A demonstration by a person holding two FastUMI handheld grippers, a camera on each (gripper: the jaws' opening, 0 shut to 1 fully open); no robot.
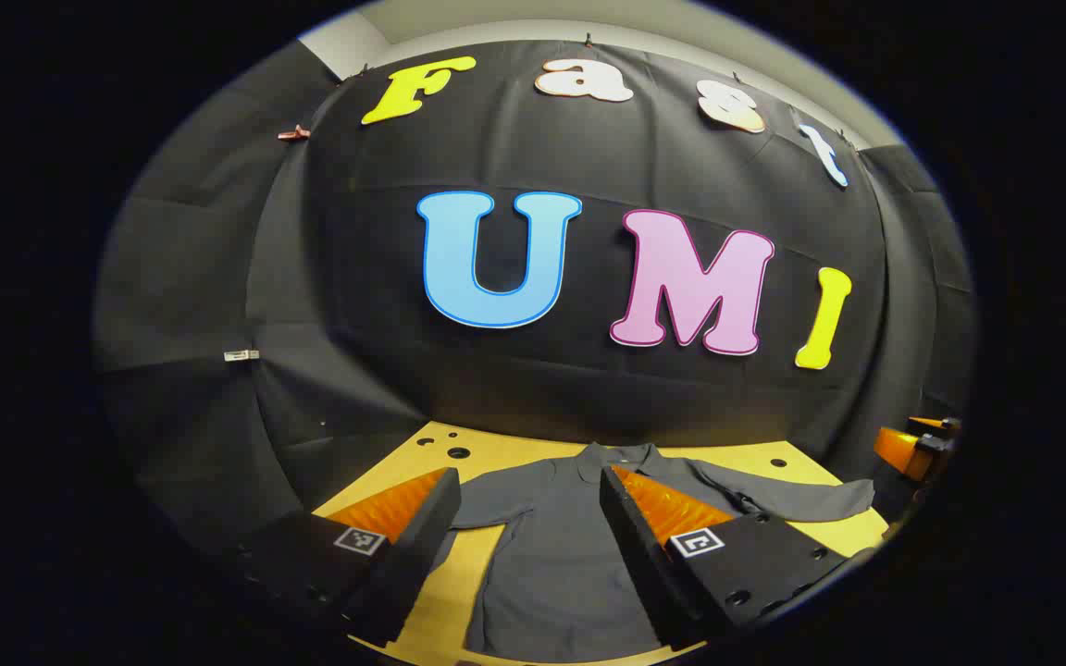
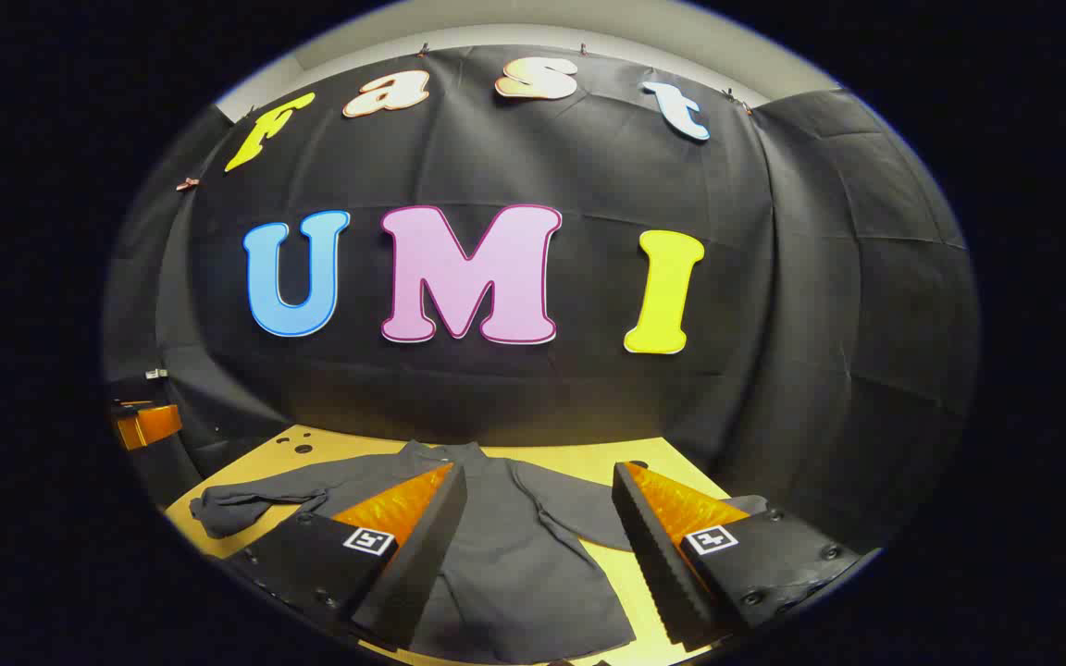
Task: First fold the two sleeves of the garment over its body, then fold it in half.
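Note:
A dark grey long-sleeved shirt (image 1: 551,546) lies flat on the yellow table (image 1: 496,449), collar toward the black wall, both sleeves spread outward. In the left gripper view my left gripper (image 1: 529,486) hovers open above the shirt's left half, nothing between its fingers; one sleeve (image 1: 801,499) stretches to the right. In the right gripper view my right gripper (image 2: 539,481) stands open above the shirt (image 2: 505,555), over its right side, with a bunched sleeve (image 2: 246,507) reaching left. The other gripper (image 1: 912,444) shows at the far right edge of the left gripper view.
The table (image 2: 588,458) has a few round holes (image 1: 457,453) near its back left corner. Black cloth walls close in behind and on both sides. The left gripper's body (image 2: 144,421) shows at the left edge of the right gripper view.

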